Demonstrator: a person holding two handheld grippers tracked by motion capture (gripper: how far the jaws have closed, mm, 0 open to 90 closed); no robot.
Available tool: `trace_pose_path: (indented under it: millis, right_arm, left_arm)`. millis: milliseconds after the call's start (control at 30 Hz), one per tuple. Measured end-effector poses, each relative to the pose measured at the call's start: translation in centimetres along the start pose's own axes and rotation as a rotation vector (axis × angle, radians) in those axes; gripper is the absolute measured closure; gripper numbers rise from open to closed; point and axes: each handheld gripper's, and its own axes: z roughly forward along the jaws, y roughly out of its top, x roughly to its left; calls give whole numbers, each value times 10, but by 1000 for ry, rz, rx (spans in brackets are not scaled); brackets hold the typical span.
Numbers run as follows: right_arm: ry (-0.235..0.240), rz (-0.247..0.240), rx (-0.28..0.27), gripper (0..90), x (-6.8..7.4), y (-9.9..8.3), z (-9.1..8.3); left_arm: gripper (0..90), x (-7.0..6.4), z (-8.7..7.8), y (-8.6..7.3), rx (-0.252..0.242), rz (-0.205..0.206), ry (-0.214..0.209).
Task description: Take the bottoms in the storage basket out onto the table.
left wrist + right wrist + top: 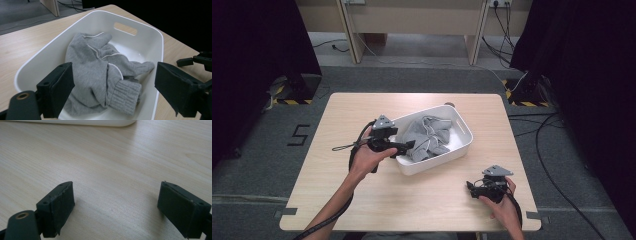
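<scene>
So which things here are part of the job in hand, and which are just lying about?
Part of the job:
- grey garment, crumpled in the tub
- white tub holding it
- left gripper, open over the garment

Lying about:
- right gripper, open, low over bare table
- cables on the floor
- black curtains

We note grey carpet floor [422,75], black curtains [252,45] either side, pale wooden furniture legs [347,35] behind, cables [557,165] trailing.

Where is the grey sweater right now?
The grey sweater lies crumpled inside the white tub at the table's middle in the high view, just beyond the open left gripper.
</scene>
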Motion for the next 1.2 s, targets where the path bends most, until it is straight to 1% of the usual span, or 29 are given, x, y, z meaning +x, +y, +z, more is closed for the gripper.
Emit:
trace_pose_path:
  millis: [100, 233, 333, 367, 500, 567, 600, 667, 733, 767, 833, 867, 900, 933, 1033, 1167, 1200]
  right_arm:
    - [0, 2, 1, 146, 0, 0, 0]
    - [0, 3, 2, 146, 0, 0, 0]
    - [0, 3, 1, 146, 0, 0, 0]
    - [0, 2, 1, 146, 0, 0, 0]
    - [0, -1, 0, 146, 0, 0, 0]
    - [0, 1, 0, 146, 0, 0, 0]
    - [0, 1, 0, 146, 0, 0, 0]
    - [0, 1, 0, 146, 0, 0, 0]
    - [0, 1, 0, 146, 0, 0, 0]
    - [0, 1, 0, 146, 0, 0, 0]
    - [0, 1, 0, 146, 0, 0, 0]
    - [0, 1, 0, 146, 0, 0, 0]
    - [0, 2, 0, 146, 0, 0, 0]
    - [1, 2, -1, 146, 0, 0, 0]
    - [1, 2, -3, 147, 0, 0, 0]
    - [1, -2, -4, 146, 0, 0, 0]
    - [0, -2, -3, 147, 0, 0, 0]
  left_arm:
    - [148, -4, 8, 7, 9, 11, -7]
    - [147, -6, 16, 16, 16, 8, -9]
    - [147, -7, 21, 20, 17, 9, -5]
    - [147, -8, 26, 23, 18, 9, -3]
    - [147, -9, 35, 28, 27, 13, 2]
    - [147, -9, 40, 30, 27, 9, 7]
    - [147, -8, 43, 32, 30, 3, 9]
    - [147, -8, 50, 34, 45, 5, 9]
    - [147, -8, 55, 36, 46, 0, 8]
    - [147, -8, 55, 36, 46, 0, 8]
    - [147, -8, 65, 39, 54, -7, 10]
    - [147, -8, 65, 39, 54, -7, 10]
    - [147, -10, 69, 41, 67, 13, 14]
    - [147, -11, 71, 42, 68, 15, 16]
    - [147, -11, 77, 44, 75, 1, 18]
    - [146, -9, 85, 44, 92, 8, 42]
    - [146, -6, 88, 43, 97, -8, 52]
